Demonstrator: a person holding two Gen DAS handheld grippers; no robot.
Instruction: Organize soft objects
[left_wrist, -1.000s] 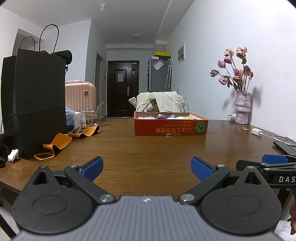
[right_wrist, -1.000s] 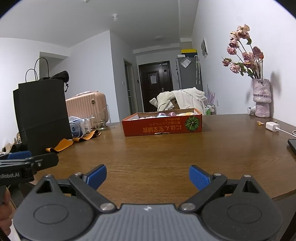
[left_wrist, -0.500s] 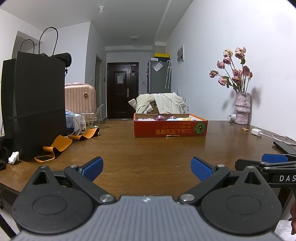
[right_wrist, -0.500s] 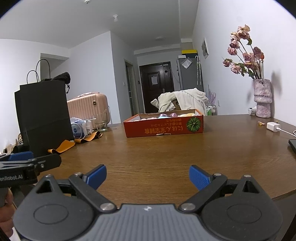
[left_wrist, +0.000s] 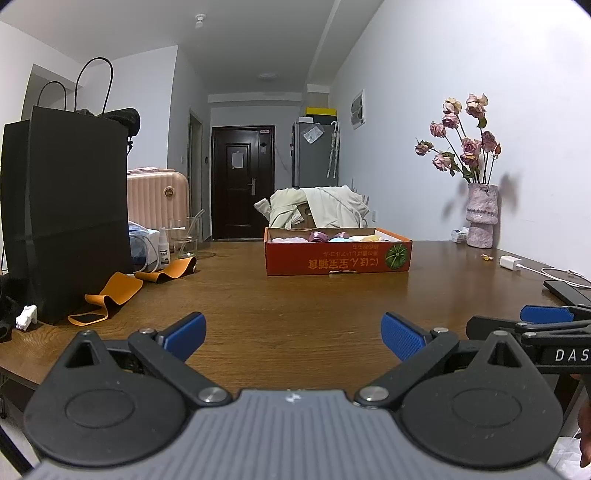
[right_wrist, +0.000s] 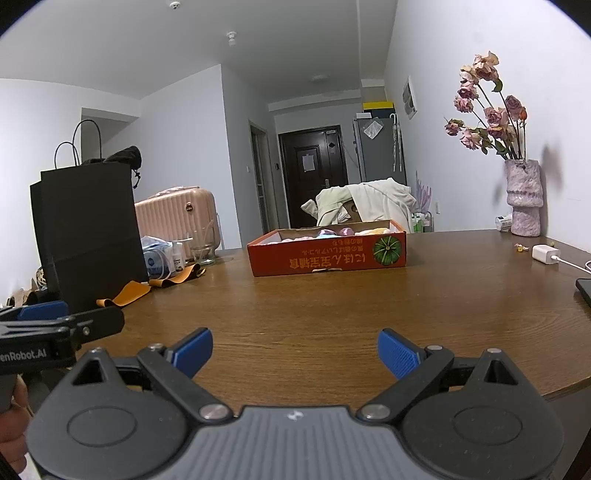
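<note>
We count one table (left_wrist: 295, 306), and on it one red cardboard box (left_wrist: 338, 258) holding several soft pastel items (left_wrist: 320, 236); their exact number we cannot tell. We see one black paper bag (left_wrist: 70, 214), two orange bands (left_wrist: 110, 299), one small spray bottle (left_wrist: 163, 249), one glass cup (left_wrist: 183, 236), one vase (left_wrist: 481, 216) of dried roses, and one white charger (left_wrist: 511, 263). Beyond the table we count one pink suitcase (left_wrist: 157, 203) and one dark door (left_wrist: 242, 181).
</note>
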